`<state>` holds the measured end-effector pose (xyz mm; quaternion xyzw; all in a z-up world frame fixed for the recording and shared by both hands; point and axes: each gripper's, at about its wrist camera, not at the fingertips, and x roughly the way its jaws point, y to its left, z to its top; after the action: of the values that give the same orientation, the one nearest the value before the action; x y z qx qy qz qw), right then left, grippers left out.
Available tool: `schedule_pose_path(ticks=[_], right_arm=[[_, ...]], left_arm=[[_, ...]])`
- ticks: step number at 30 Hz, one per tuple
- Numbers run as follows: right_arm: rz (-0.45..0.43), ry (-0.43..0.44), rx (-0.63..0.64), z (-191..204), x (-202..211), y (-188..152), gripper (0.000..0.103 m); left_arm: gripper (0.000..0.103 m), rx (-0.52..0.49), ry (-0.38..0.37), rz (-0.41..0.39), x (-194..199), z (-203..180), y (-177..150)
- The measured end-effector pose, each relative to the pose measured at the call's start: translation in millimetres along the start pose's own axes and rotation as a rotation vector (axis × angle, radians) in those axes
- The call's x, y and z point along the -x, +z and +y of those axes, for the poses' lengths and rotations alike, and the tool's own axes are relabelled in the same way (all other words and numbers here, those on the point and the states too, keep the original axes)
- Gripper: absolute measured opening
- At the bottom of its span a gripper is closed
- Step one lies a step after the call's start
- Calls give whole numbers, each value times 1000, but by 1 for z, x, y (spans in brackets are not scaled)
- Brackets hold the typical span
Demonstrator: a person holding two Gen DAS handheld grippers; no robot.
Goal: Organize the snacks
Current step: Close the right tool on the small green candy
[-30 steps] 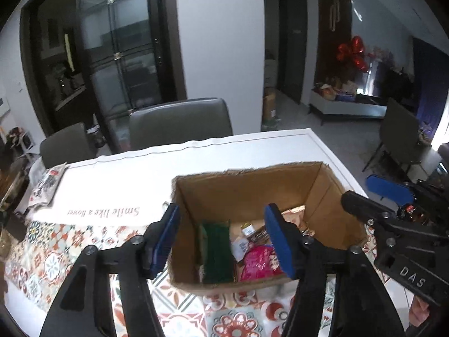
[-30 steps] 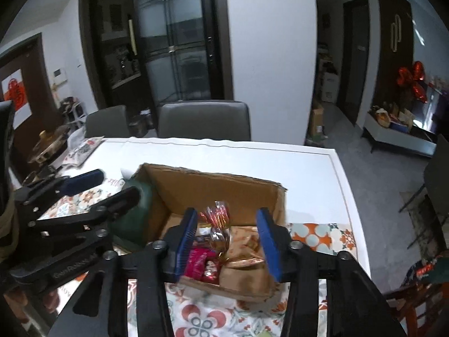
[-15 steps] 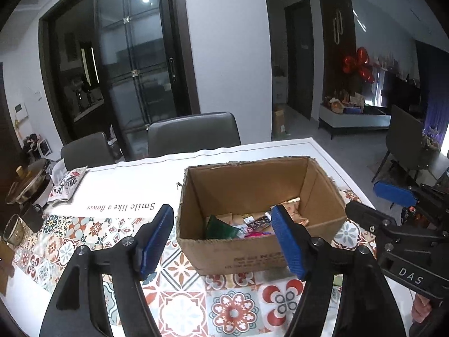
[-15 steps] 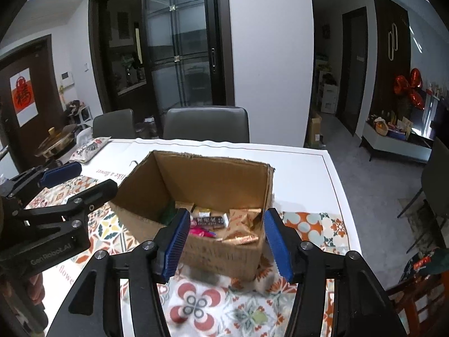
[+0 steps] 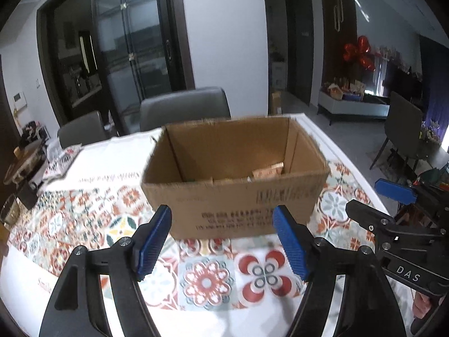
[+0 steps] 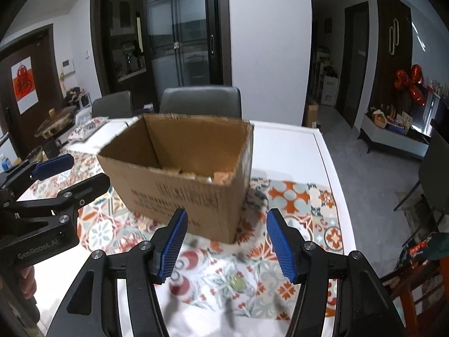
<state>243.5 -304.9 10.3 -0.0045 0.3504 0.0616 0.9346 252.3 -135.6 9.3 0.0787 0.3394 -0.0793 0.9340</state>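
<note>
Both tongs have pulled back from the cardboard box [image 5: 235,179] and now hang low over the patterned cloth [image 5: 207,278] on the worktop [image 6: 289,151]. A second ago they looked down into the carton from above; now each camera meets its near wall almost side-on.

The left tongs [image 5: 221,244] stand wide with nothing between the blue pads [image 5: 153,241], the box at their 12 o'clock and just beyond the tips. The right tongs [image 6: 226,244] are equally wide and carry nothing, with the box's near corner at about 11 o'clock. In the left view the right tongs show at 3 o'clock; in the right view the left tongs show at 9 o'clock.

The snacks [image 5: 266,172] sit low inside the box: only tan and orange packet tops clear the front wall, and the green and pink packs visible earlier are hidden by the lower angle. No loose packet can be made out on the cloth, though both views are blurred by motion.

With both tongs bare and drawn clear of the carton, the packing appears largely done, or a pause before another item is fetched. Grey chairs [image 6: 200,99] stand behind the worktop at 12 o'clock.
</note>
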Motion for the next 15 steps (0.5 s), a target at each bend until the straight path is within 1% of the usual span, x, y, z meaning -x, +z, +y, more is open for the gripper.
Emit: schedule_pose_path(ticks=[2, 4, 10, 15], right_arm=[[28, 11, 1, -5, -6, -8, 60], [49, 11, 7, -7, -12, -16, 60], [123, 23, 13, -17, -32, -39, 60], [183, 35, 17, -22, -49, -54, 60]], left_arm=[[74, -7, 3, 26, -7, -5, -7], [74, -5, -14, 63, -16, -9, -14], [74, -24, -4, 141, -39, -23, -33], [74, -34, -12, 214, -56, -31, -48]])
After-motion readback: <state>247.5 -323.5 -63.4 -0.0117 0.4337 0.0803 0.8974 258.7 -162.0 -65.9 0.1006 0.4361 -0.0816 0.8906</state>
